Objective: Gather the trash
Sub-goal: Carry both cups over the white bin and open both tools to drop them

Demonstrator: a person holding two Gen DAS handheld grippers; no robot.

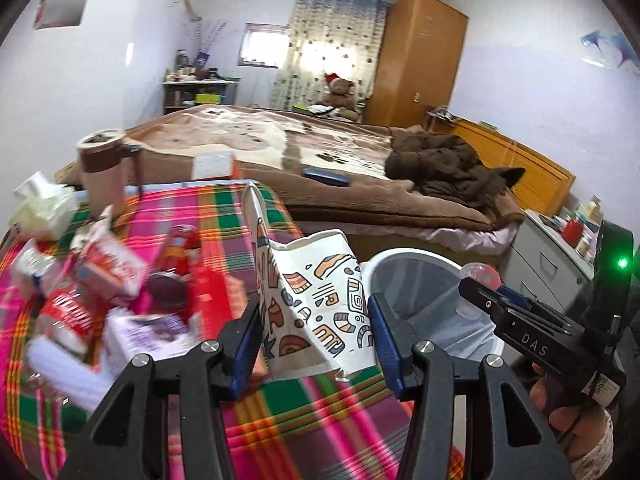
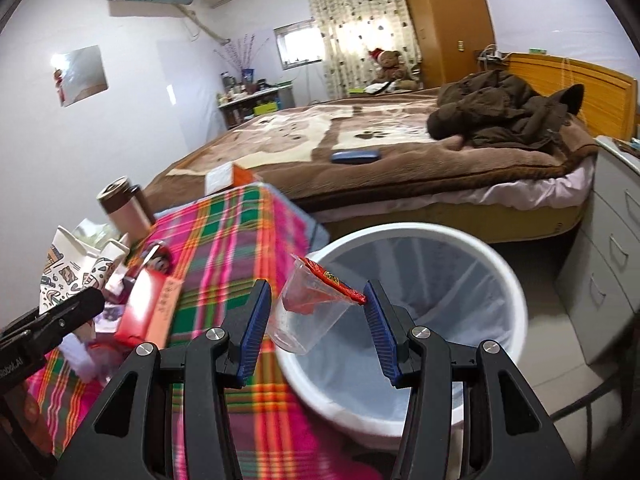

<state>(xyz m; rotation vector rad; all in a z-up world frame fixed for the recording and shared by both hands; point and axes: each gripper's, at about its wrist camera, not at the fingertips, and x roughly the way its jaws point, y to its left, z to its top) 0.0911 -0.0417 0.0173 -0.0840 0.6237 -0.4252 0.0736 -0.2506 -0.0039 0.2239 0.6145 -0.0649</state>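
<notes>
— Two grippers, both loaded?
— Yes. Left gripper (image 1: 314,332) is clenched on a crushed patterned paper cup (image 1: 316,300), above the plaid cloth (image 1: 224,216) near the table's edge.
— And the right?
— Right gripper (image 2: 316,320) grasps a clear plastic cup (image 2: 308,312) with a red wrapper (image 2: 334,280) on it, held over the rim of the white bin (image 2: 500,280).
— Other trash?
— Red cartons (image 1: 116,268) and tissues (image 1: 44,208) lie on the cloth

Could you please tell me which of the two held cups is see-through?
The plastic cup in the right gripper, with a red wrapper at its rim. The paper cup in the left gripper is opaque, patterned and crushed.
</notes>
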